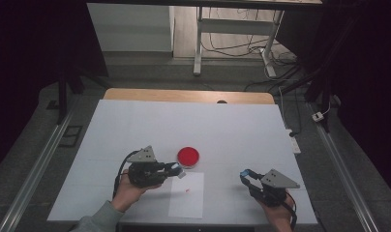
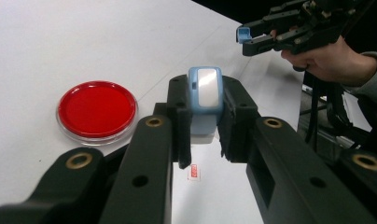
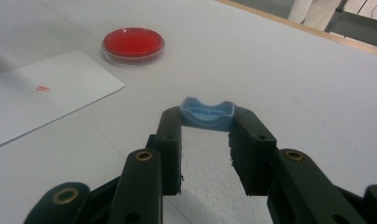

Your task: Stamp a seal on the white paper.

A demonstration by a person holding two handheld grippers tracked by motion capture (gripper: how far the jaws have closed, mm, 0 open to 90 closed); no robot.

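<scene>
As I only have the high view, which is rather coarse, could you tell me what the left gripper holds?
Observer: The left gripper is shut on a small light-blue stamp, upright between its jaws.
Operator: Thank you, and the right gripper?
Observer: It is shut on a light-blue cap, hollow side up.
Operator: What is the red mark on the paper?
Observer: A small red rectangular imprint, too small to read.

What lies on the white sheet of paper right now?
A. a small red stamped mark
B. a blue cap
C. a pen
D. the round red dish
A: a small red mark sits on the sheet of paper, while the red dish rests beside it on the table.
</scene>
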